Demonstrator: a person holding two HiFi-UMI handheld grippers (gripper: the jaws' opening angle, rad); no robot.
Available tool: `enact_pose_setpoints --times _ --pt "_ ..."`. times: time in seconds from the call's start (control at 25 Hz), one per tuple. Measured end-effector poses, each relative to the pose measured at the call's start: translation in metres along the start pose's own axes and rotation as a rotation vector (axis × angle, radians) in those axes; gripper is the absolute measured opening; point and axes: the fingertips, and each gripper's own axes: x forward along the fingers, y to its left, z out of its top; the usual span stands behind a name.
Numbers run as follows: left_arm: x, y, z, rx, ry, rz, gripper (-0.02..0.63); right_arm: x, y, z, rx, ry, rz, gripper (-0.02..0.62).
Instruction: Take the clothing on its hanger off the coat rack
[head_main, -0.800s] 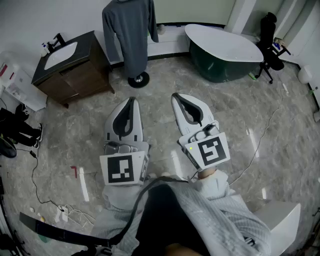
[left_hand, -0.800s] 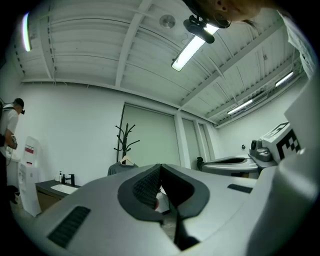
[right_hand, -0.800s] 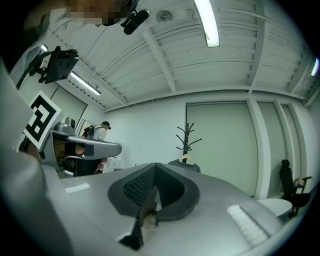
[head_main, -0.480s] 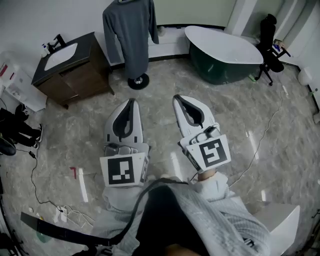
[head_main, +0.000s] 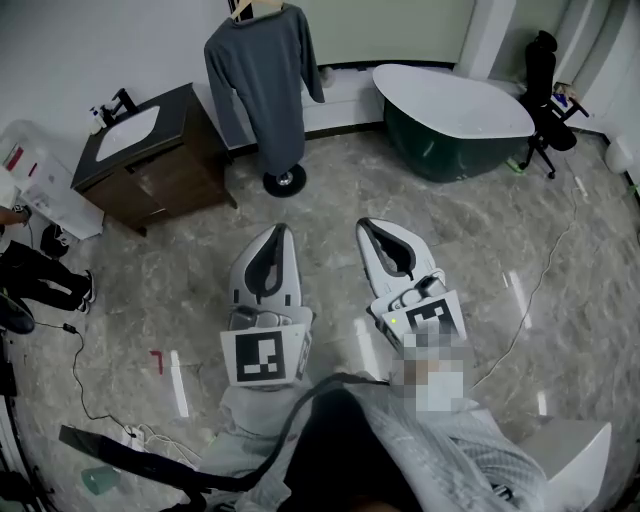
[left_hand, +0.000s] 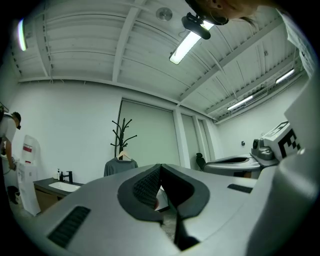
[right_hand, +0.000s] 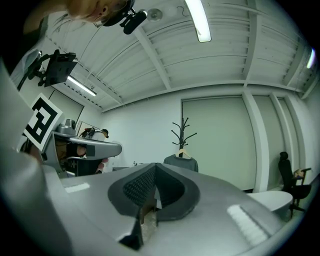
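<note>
Far ahead on the coat rack (head_main: 284, 181), beside the sink cabinet (head_main: 150, 150) — gray top (head_main: 262, 85) on its hanger (head_main: 248, 8), well apart from both grippers. Clenched tight and empty: left gripper (head_main: 282, 230), right gripper (head_main: 366, 226). Walk close, open up, then lift the hanger hook off — no tugging the cloth.

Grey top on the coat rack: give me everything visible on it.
The grey long-sleeved top hangs full length on a pale hanger hooked on the black branched coat rack. The fabric looks matte and soft. Both sleeves hang straight down, and the hem ends above the rack's round base. It stands between the dark vanity cabinet and the dark green bathtub. Only hanger and rack appear to touch it.
</note>
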Motion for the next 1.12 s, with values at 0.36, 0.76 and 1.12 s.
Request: enact_pose_setpoints --times 0.36,0.76,1.12 --pt "0.106 0.051 -0.031 0.051 0.031 -0.017 0.005 0.109 -0.045 -0.032 0.010 -0.001 0.031 0.002" --pt "0.276 0.145 -0.032 0.035 -0.023 -0.037 0.005 0.288 -0.114 -0.036 -0.051 -0.005 0.031 0.002" --pt "0.397 0.199 -0.076 0.033 0.034 -0.019 0.005 0.399 -0.190 -0.084 -0.012 0.050 0.016 0.002"
